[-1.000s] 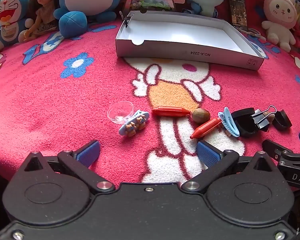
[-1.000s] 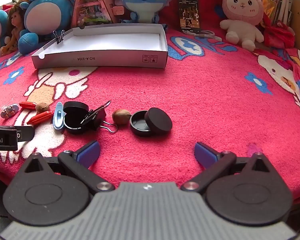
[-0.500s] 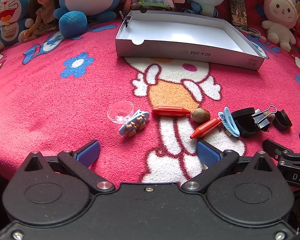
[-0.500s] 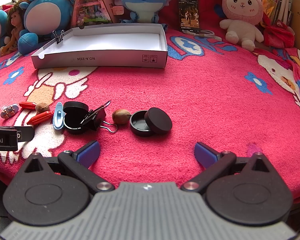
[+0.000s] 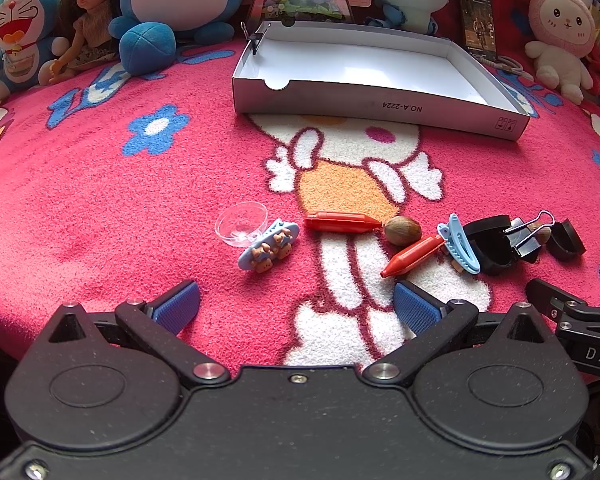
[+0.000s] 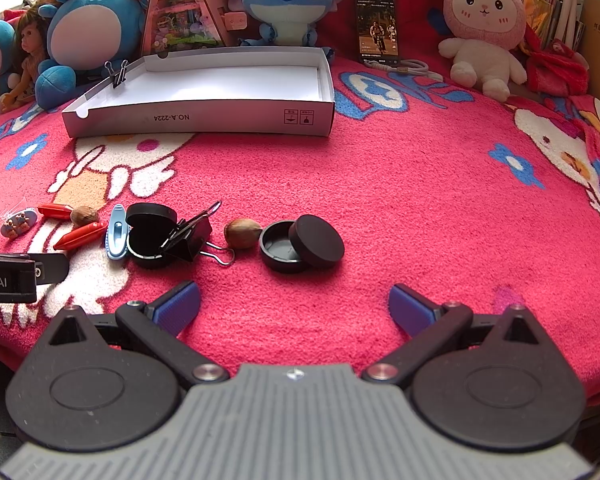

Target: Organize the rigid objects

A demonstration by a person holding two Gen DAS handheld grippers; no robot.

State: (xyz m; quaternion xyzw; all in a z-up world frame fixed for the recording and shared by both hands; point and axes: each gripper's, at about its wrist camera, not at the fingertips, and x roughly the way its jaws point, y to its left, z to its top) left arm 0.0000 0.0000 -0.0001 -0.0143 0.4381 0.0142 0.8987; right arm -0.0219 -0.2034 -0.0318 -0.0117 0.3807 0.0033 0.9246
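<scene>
Change: nothing has shifted over the last second; both tools hang at the blanket's near edge.
Left hand-held gripper (image 5: 296, 304): jaws wide, empty.
Right hand-held gripper (image 6: 294, 304): jaws wide, empty.
Small items (image 5: 342, 222): scattered near the blanket's (image 6: 420, 184) front edge.
White box (image 6: 220, 80): toward the far edge, bare inside; sorting not begun.

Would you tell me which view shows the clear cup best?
The left wrist view: the clear cup lies near and whole, against the bear clip. In the right wrist view it is only a faint glint at the far left edge.
</scene>
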